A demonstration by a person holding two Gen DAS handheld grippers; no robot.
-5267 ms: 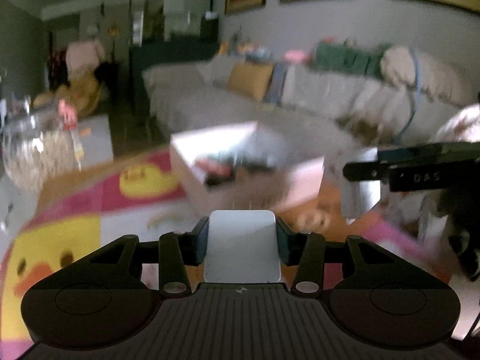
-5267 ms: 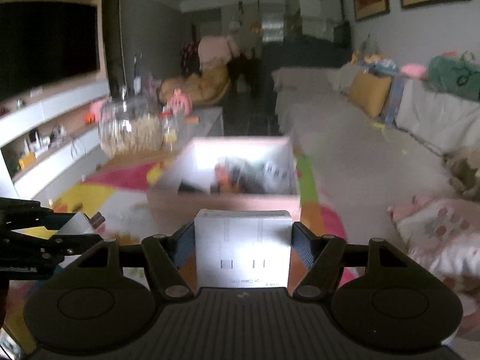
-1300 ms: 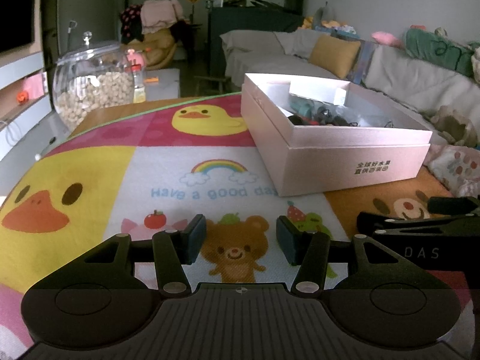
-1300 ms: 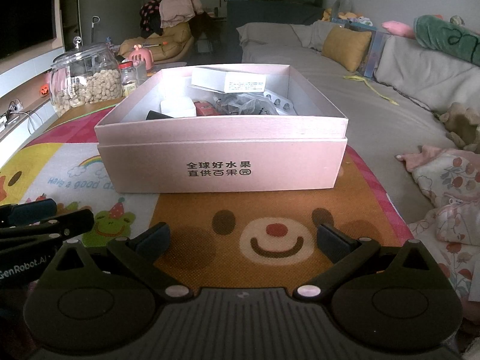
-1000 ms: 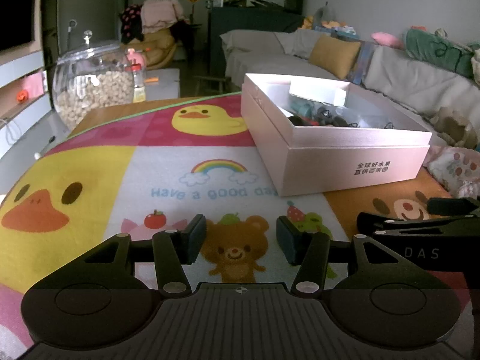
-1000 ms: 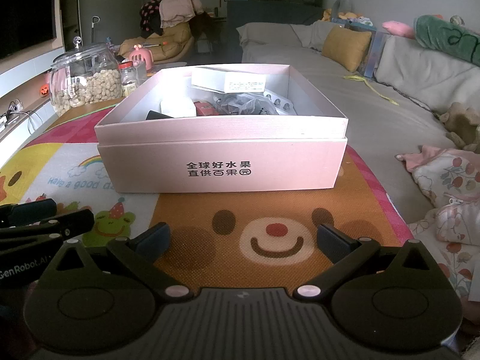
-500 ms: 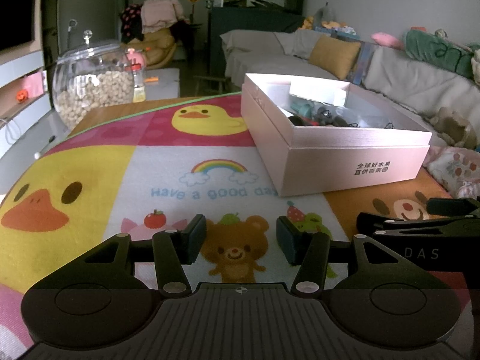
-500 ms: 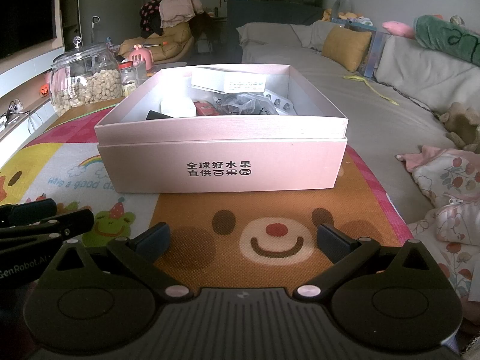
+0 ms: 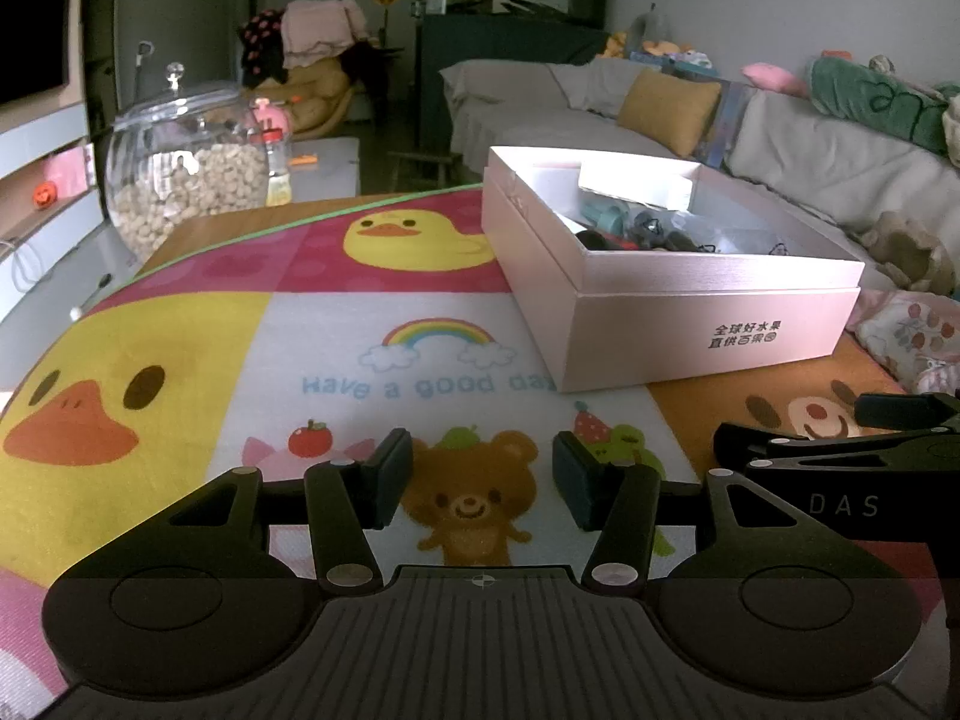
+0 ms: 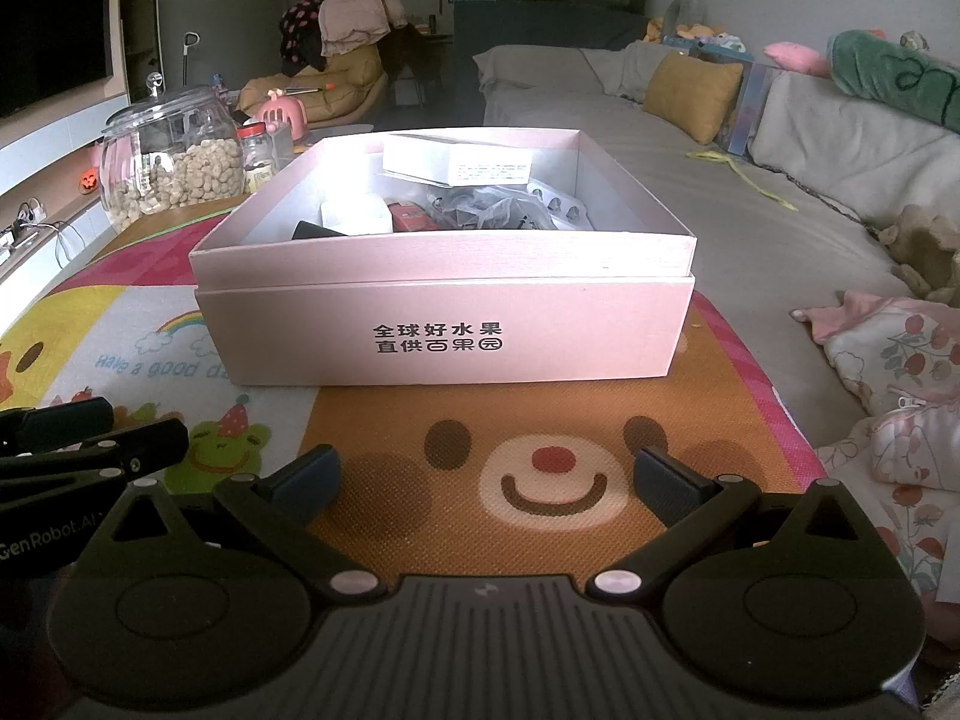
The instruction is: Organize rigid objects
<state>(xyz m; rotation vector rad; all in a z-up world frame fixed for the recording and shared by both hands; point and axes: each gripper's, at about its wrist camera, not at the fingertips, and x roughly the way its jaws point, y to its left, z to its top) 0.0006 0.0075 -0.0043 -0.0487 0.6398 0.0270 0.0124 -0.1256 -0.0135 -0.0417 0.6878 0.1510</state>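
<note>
Both claws empty, low over the cartoon play mat (image 9: 336, 348) on the surface. Left claw (image 9: 483, 483) parted at bottom centre of left view, nothing between pads. Right claw (image 10: 486, 483) spread wide at bottom centre of right view, also holding nothing. Pink box (image 10: 444, 324) centre frame in right view, right of centre in left view, sitting on the mat. Inside: white carton (image 10: 459, 168) toward the back wall, white block (image 10: 354, 213), small red item (image 10: 408, 217), dark bagged clutter (image 10: 492, 207).

Judged step: between items, or finished; no loose rigid object visible on the mat near either claw. Next move calls for finding another stray piece out of frame; if none, done. Glass jar (image 9: 189, 168) at upper left, well apart from box.
</note>
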